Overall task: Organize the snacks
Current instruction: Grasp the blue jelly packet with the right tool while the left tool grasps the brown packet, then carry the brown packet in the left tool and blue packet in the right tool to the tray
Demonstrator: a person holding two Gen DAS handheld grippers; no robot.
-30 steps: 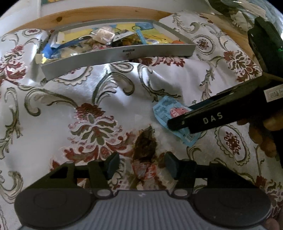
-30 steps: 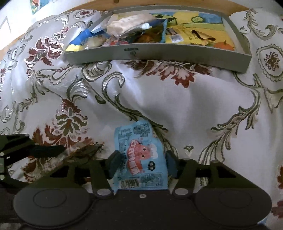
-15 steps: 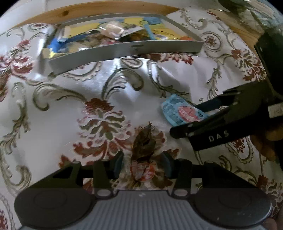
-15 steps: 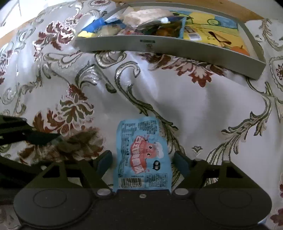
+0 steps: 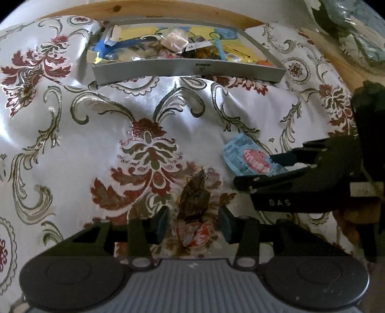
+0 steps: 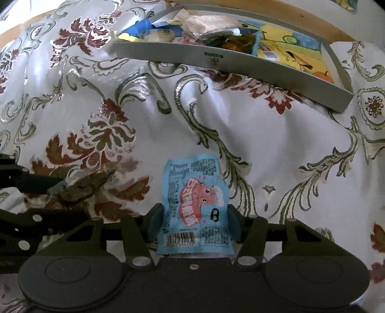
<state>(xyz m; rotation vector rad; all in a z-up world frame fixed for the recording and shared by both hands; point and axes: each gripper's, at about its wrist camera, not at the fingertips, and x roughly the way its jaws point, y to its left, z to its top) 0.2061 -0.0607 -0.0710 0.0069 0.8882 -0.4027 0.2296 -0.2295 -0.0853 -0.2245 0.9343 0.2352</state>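
A brown dried-snack packet (image 5: 193,199) with a red round label lies on the floral cloth between the fingers of my left gripper (image 5: 192,222). Its jaws are narrow, with a small gap showing on each side of the packet. A light blue packet (image 6: 196,199) with a pink cartoon sits between the pads of my right gripper (image 6: 195,222), and both pads touch its edges. In the left wrist view the right gripper (image 5: 255,168) comes in from the right around that blue packet (image 5: 247,159). The grey tray (image 5: 187,68) at the back holds several snacks.
The grey tray (image 6: 216,60) stands on a white cloth with red and green flowers, in front of a wooden edge (image 5: 168,7). The cloth is wrinkled between tray and packets. My left gripper (image 6: 72,201) is close beside the right one.
My left gripper's jaws have narrowed around the brown packet. My right gripper opened wider, then drew in onto the blue packet. Both views have shifted slightly away from the tray.
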